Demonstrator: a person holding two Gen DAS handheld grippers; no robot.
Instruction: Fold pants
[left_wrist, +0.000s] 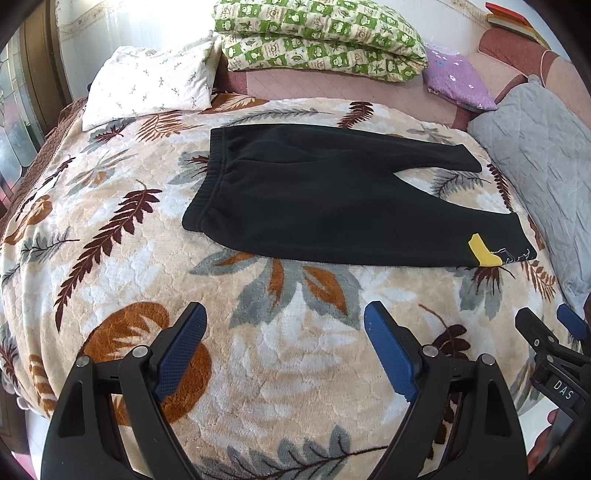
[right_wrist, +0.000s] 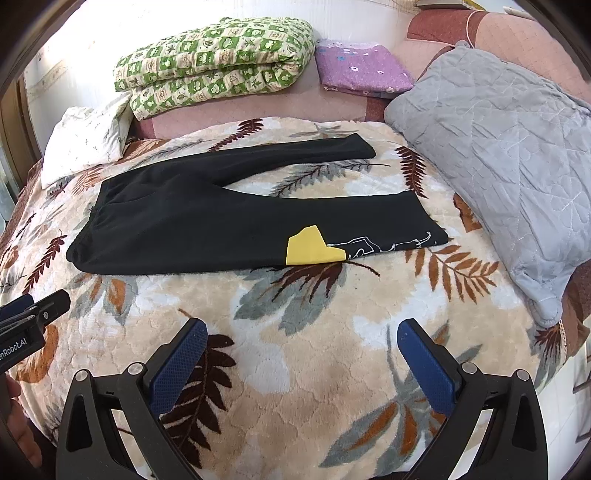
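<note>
Black pants (left_wrist: 314, 192) (right_wrist: 207, 225) lie flat on a leaf-patterned blanket (left_wrist: 280, 350) (right_wrist: 303, 343), waistband to the left, both legs spread apart toward the right. A yellow patch (left_wrist: 484, 253) (right_wrist: 308, 249) marks the near leg close to its hem. My left gripper (left_wrist: 284, 314) hovers open over the blanket, short of the pants' near edge, with nothing between its fingers. My right gripper (right_wrist: 303, 330) is open too, over the blanket in front of the near leg. Each gripper shows at the edge of the other's view.
A grey quilted pillow (right_wrist: 498, 155) lies right of the pants. A white pillow (left_wrist: 151, 85) sits at the far left. A folded green checked quilt (left_wrist: 317, 37) and a purple folded cloth (right_wrist: 362, 70) rest at the back. The blanket's near edge drops off at the lower left.
</note>
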